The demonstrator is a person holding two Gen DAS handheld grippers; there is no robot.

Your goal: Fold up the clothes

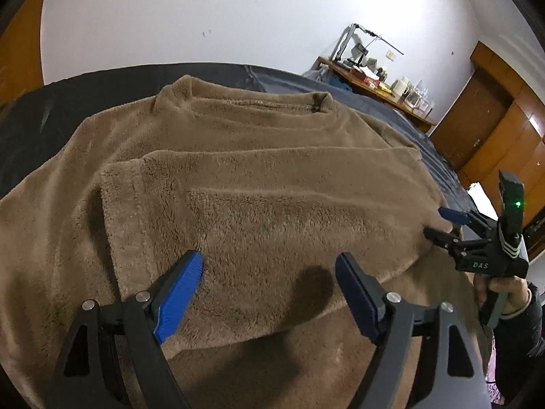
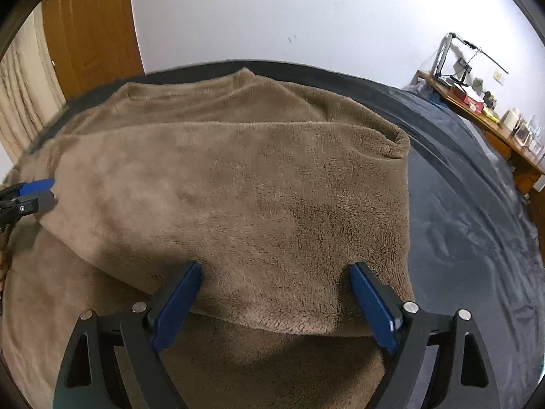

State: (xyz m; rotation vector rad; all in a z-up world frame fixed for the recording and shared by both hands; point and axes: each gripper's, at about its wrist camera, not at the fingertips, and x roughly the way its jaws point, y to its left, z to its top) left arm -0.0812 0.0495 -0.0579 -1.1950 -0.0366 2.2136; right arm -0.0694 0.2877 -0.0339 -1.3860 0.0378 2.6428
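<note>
**Folding the fleece: both grippers free above the turned-up hem**

Spread across the dark bedsheet [image 2: 470,225] lies the brown fleece top [image 1: 238,129], collar toward the far wall, its lower part already doubled up over the body so a thick folded band runs across the middle. The left gripper [image 1: 269,272] stands wide, nothing between its blue pads, hanging just over the near edge of that band. The right gripper [image 2: 276,283] is spread just as wide and empty, poised over the band's right end, close to where the fleece meets the sheet.

My guess is the next fold is being lined up. To do it well, each gripper should bite both layers at the near edge (pile this thick slips easily), well apart from the other and level, so the band lifts as one. Carry it toward the collar [image 1: 245,102] without dragging, or the underlayer will bunch. A loose corner at the far right [image 2: 395,143] looks puffed open and may want flattening.
</note>
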